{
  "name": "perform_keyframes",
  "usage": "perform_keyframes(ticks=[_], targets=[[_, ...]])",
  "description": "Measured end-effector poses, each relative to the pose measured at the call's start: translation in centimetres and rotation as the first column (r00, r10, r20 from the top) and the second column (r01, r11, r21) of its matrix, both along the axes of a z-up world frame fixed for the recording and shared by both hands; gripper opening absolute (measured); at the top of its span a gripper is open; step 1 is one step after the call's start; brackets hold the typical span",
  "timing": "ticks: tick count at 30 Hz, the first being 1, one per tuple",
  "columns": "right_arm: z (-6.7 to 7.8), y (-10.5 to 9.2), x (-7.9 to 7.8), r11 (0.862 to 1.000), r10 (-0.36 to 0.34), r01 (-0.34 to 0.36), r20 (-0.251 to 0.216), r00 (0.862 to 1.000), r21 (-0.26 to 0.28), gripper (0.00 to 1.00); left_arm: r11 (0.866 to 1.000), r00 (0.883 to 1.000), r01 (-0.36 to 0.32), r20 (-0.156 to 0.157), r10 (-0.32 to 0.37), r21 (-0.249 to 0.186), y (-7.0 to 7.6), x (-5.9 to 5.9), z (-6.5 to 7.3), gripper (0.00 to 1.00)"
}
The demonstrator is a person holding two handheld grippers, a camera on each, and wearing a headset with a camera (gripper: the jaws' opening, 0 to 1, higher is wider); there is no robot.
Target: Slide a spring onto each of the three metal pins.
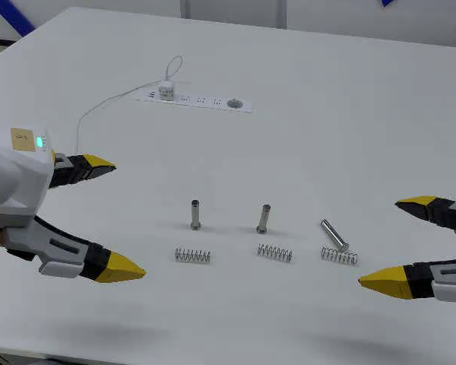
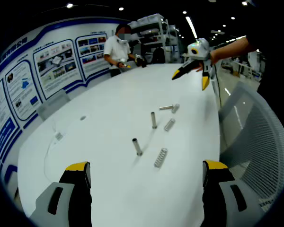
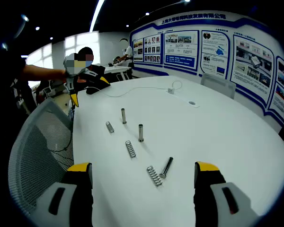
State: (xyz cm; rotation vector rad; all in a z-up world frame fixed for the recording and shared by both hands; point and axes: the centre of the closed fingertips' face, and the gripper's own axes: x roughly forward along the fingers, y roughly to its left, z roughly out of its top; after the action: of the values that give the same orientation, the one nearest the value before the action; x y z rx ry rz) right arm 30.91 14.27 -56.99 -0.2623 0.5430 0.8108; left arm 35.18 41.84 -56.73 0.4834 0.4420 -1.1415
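Small silver coil springs (image 1: 275,252): likely light, squashy; pinch mid-coil. Between left hand-held gripper (image 1: 125,217) and right hand-held gripper (image 1: 381,242), both jaws apart, empty.

free: we see bare table (image 1: 365,129) frame right and bottom | blocking: left pin (image 1: 195,214), middle pin (image 1: 264,218) upright centre | power strip (image 1: 194,99) upper centre

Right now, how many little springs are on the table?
3 springs, in a row on the table: one by the left pin, one by the middle pin, one beside the fallen right pin.
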Motion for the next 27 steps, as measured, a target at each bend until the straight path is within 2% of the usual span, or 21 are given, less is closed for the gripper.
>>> perform_keyframes(ticks=[17, 27], targets=[[-0.14, -0.06, 0.12, 1.0, -0.014, 0.014, -0.004, 1.0, -0.004, 0.9, 1.0, 1.0, -0.006, 0.004, 0.006, -0.011, -0.03, 0.9, 0.31, 1.0], [-0.67, 0.07, 0.07, 1.0, -0.011, 0.01, -0.018, 1.0, -0.005, 0.9, 1.0, 1.0, -0.004, -0.006, 0.004, -0.01, -0.12, 0.57, -0.27, 1.0]])
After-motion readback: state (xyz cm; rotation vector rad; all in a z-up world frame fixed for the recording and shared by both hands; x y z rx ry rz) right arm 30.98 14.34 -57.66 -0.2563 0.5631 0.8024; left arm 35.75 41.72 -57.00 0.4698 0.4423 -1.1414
